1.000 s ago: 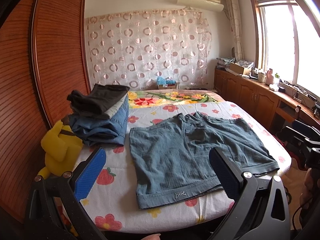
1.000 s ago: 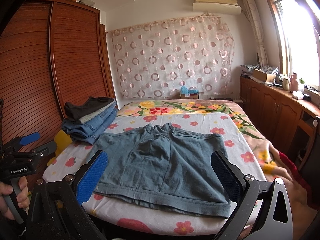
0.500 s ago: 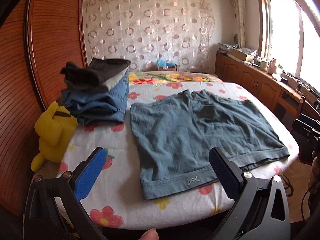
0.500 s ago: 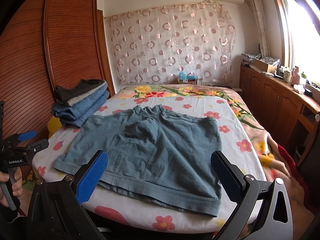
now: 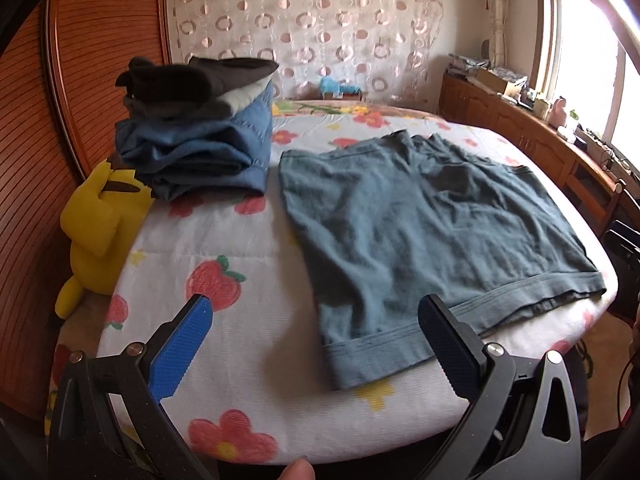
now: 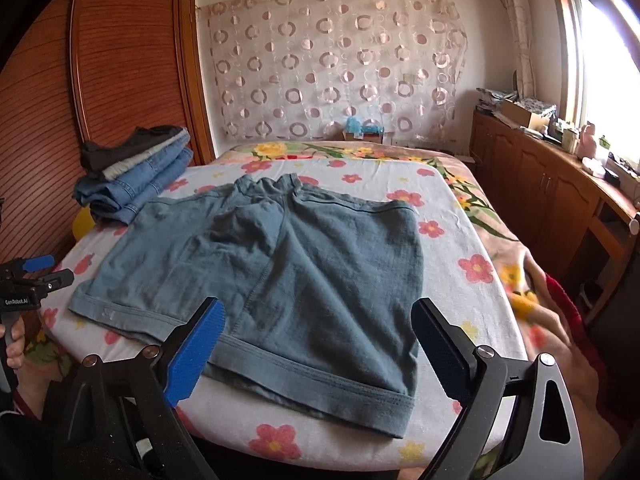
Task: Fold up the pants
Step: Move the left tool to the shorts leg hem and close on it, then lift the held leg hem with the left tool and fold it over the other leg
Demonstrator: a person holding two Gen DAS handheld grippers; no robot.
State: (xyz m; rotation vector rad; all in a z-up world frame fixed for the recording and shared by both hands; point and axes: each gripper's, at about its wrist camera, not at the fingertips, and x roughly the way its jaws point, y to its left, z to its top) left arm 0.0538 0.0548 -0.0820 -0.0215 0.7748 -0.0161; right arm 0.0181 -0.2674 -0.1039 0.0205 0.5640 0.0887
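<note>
Blue-grey shorts [image 5: 420, 224] lie spread flat on the flowered bed sheet [image 5: 224, 248], leg hems toward me, waistband at the far end. They also show in the right wrist view [image 6: 288, 264]. My left gripper [image 5: 316, 344] is open and empty, just above the near left hem corner. My right gripper [image 6: 320, 340] is open and empty, above the near right hem. The left gripper shows at the left edge of the right wrist view [image 6: 36, 272].
A stack of folded jeans and dark clothes [image 5: 200, 140] sits at the bed's far left, also in the right wrist view [image 6: 132, 176]. A yellow plush toy [image 5: 96, 224] leans by the wooden wardrobe [image 5: 60, 92]. Wooden cabinets [image 6: 560, 192] line the right wall under the window.
Both grippers have moved forward and down toward the near hem of the shorts. Both stay open. The shorts have not moved.
</note>
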